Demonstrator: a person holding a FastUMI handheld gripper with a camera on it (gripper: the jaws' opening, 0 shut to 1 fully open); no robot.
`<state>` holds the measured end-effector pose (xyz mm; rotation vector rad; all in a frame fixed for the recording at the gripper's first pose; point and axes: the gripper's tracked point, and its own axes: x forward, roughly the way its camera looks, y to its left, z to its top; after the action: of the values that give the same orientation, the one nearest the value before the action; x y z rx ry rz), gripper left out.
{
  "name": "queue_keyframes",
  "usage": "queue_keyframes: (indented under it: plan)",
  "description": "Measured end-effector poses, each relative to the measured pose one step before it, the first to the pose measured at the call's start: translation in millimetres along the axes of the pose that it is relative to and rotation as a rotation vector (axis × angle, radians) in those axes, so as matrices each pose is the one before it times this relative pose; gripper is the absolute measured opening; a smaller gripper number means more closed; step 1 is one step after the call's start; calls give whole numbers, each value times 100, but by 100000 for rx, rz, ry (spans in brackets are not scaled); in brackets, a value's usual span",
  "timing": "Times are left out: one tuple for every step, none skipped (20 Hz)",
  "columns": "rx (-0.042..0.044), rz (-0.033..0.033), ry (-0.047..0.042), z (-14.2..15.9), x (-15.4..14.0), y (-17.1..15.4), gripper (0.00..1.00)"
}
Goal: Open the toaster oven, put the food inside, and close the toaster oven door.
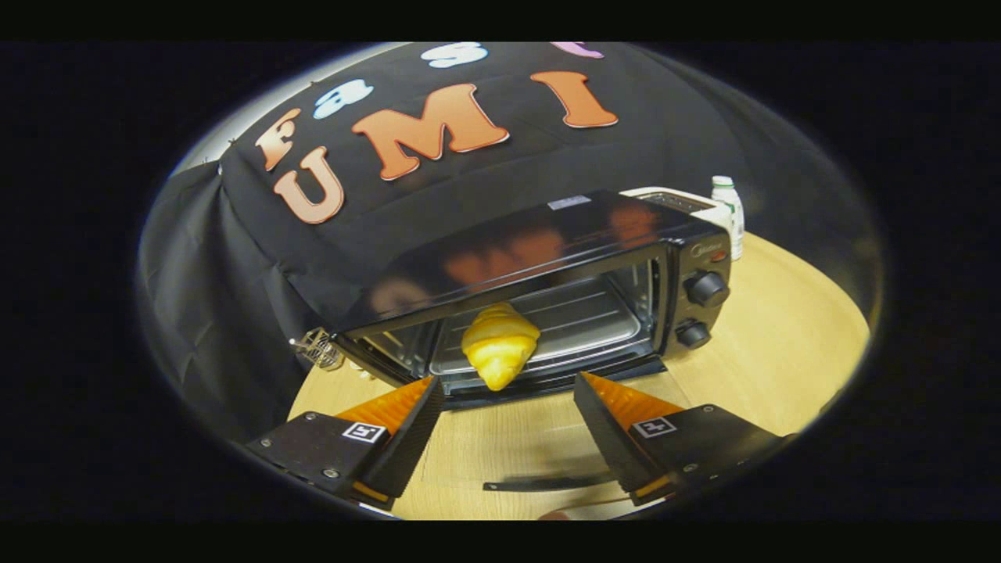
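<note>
We see the croissant (500, 356) in the open toaster oven (547, 297) (door down) — gripper (504, 403) wide open, empty — closing remains.

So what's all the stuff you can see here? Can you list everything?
toaster oven: one, black, door open, on the table
croissant: one, golden yellow, at the oven's front opening, just ahead of the jaws, not held
knobs: two, black, on the oven's right panel
bottle: one, white, behind the oven's right end
wire object: one, metallic, by the oven's left corner, too small to identify
table: one, light wood
gripper: one, jaws open, holding nothing
</note>
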<state>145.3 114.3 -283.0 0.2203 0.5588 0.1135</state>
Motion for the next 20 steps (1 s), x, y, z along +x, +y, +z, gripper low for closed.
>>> queue_keyframes:
  plan:
    - [-2607,-1505,-628,100,-821,-214,99]
    - [-3238,-1577,-604,-70,-784,-227,98]
    - [-3603,-1812,-598,-146,-868,-203,99]
    - [-3556,-1760,-528,-220,-883,-276,98]
    - [-3238,-1352,-428,-220,-806,-152,98]
    - [-2742,-819,-217,-340,-802,19,99]
    - [-2047,-368,-89,-347,-769,-58,99]
    - [-1093,-392,26,-438,-630,105,99]
    - [-540,-312,50,-466,-560,0,98]
    - [-429,-445,301,-682,-466,1,99]
    - [-393,-603,804,-785,-335,-88,99]
    - [-475,-411,1217,-1047,-388,-86,99]
    - [-615,-285,1369,-1045,-244,-93,99]
    - [-704,-65,1547,-1163,-273,-14,99]
    - [-1014,-929,1206,-996,-270,-185,99]
    - [-1281,-204,833,-1128,-169,-56,99]
    - [-1152,-179,1804,-1152,-39,-12,99]
    - [-1112,-332,2003,-1106,-88,-11,99]
    - [-1081,-482,1710,-960,47,9,99]
    - [-670,-193,1050,-636,292,44,99]
